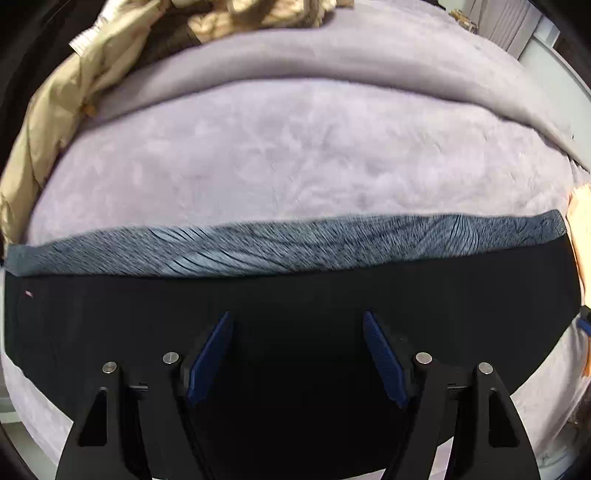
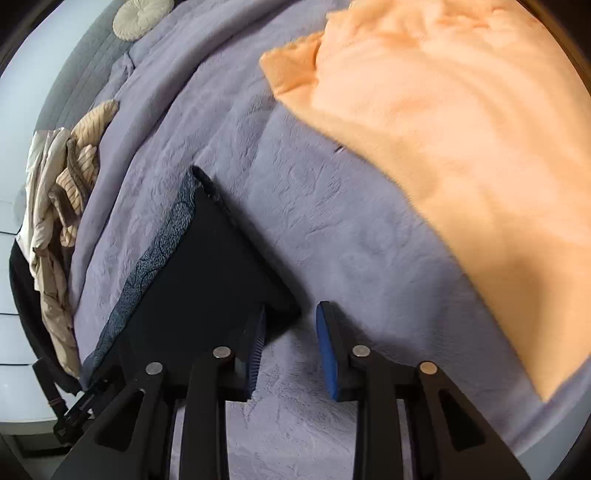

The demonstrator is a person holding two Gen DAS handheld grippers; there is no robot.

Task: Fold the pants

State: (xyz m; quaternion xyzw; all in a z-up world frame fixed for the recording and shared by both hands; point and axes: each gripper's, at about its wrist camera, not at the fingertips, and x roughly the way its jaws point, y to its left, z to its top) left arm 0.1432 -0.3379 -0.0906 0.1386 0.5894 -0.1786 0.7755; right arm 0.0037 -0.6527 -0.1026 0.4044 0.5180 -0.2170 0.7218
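**A:** Two grippers, both with fingers spread and nothing between them. The left gripper (image 1: 297, 325) hangs right over the black pants (image 1: 295, 295), blue pads wide apart. The right gripper (image 2: 290, 314) sits at the pants' near corner, with its left pad (image 2: 256, 343) over the black cloth and the other over bare blanket. Can't tell if either actually touches the fabric.

**B:** Where are the pants exactly?

**A:** Flat on the lavender blanket (image 1: 280, 155) covering the bed, folded into a dark slab. In the left view they run across the frame, and a strip with a blue-grey pattern (image 1: 288, 245) shows along the far edge. The right view has that same strip on the left side (image 2: 155, 254).

**B:** Anything past them?

**A:** An orange cloth (image 2: 461, 129) lies just right of the pants. Beyond the blanket's far fold there's a heap of beige clothes (image 1: 92, 85), also visible at the left in the right view (image 2: 59, 206). Way back, a round cream cushion (image 2: 142, 16).
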